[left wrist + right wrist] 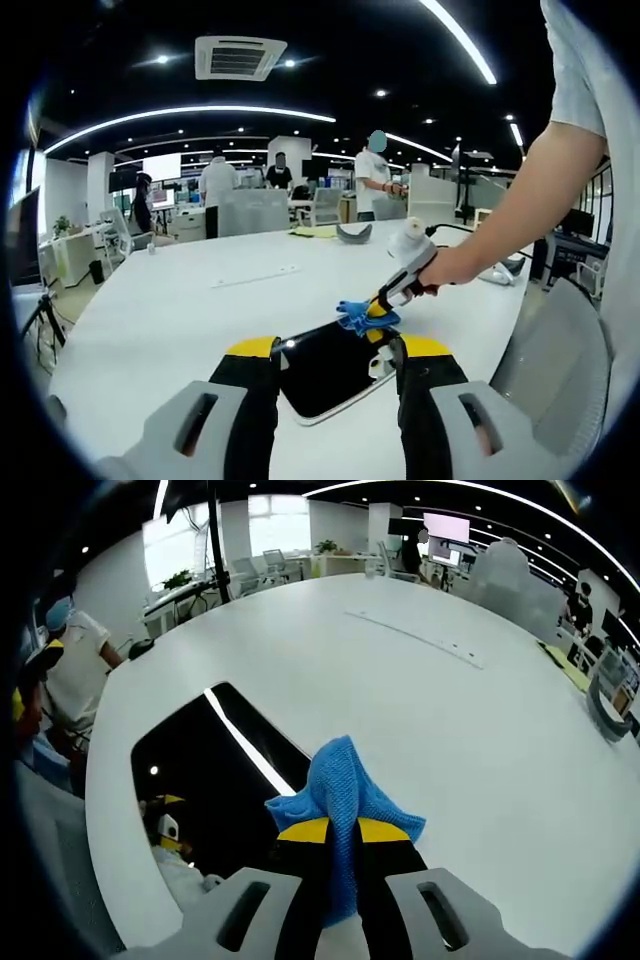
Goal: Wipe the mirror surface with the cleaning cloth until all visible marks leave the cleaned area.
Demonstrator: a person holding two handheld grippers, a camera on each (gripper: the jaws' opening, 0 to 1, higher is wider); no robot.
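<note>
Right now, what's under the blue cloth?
The blue cloth, pinched in the right gripper, sits over the edge of the mirror on the white table. Whatever marks lie beneath the cloth are covered.

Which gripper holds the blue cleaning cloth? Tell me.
The right gripper: its jaws are shut on the blue cleaning cloth at the mirror's edge. The left gripper is open, holding nothing, its jaws either side of the mirror.
</note>
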